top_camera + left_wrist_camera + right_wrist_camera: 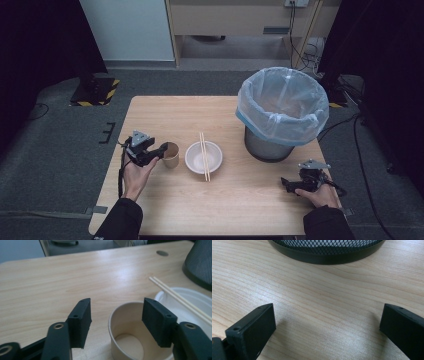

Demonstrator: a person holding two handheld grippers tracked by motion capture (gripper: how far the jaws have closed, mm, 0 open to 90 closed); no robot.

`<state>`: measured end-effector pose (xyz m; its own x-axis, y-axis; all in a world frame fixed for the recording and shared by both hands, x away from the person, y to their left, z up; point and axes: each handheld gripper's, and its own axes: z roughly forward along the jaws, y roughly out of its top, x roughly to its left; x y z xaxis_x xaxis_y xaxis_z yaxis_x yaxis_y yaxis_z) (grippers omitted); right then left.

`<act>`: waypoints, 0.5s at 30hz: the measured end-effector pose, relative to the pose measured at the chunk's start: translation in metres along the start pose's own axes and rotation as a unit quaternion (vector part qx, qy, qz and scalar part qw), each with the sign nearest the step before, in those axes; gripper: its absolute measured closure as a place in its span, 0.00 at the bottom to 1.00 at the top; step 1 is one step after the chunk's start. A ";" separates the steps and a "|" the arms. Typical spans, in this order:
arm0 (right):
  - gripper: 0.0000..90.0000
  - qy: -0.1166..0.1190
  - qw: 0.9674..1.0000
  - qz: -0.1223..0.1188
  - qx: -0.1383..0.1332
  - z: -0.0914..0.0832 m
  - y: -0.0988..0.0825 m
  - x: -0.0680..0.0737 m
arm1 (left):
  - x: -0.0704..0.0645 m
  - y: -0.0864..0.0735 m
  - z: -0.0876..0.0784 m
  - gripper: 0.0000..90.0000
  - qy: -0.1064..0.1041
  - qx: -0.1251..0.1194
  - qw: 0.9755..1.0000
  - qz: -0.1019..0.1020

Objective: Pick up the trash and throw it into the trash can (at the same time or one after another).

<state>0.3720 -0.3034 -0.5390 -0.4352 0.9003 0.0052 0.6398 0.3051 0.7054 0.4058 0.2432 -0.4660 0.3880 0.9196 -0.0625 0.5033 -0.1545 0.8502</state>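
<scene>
Tabletop point(165, 107), high view: left gripper point(161, 150) meets paper cup point(171, 154). Left gripper view: 1 jaw inside the rim, grip unconfirmed. Right gripper point(285, 183) wide, empty.

A tan cup point(171, 154) and white bowl point(203, 157) with pale chopsticks point(204, 155) sit at centre frame; right of them a black mesh bin point(267, 145) wears a blue bag point(282, 104).

The near strip of the worktop point(230, 210) is free between both hands. The paper cup point(171, 154), the white bowl point(203, 157) with chopsticks point(204, 155) and the lined bin point(281, 112) block the middle and right; the far-left part stays open.
</scene>
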 end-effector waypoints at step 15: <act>0.01 -0.001 1.000 0.002 0.000 0.000 0.000 0.000 | 0.001 -0.015 0.016 0.75 0.006 0.081 0.997 -0.006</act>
<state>0.3721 -0.3028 -0.5391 -0.4323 0.9017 0.0064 0.6407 0.3021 0.7059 0.4110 0.2408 -0.4868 0.3728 0.9256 -0.0651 0.6268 -0.1994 0.7532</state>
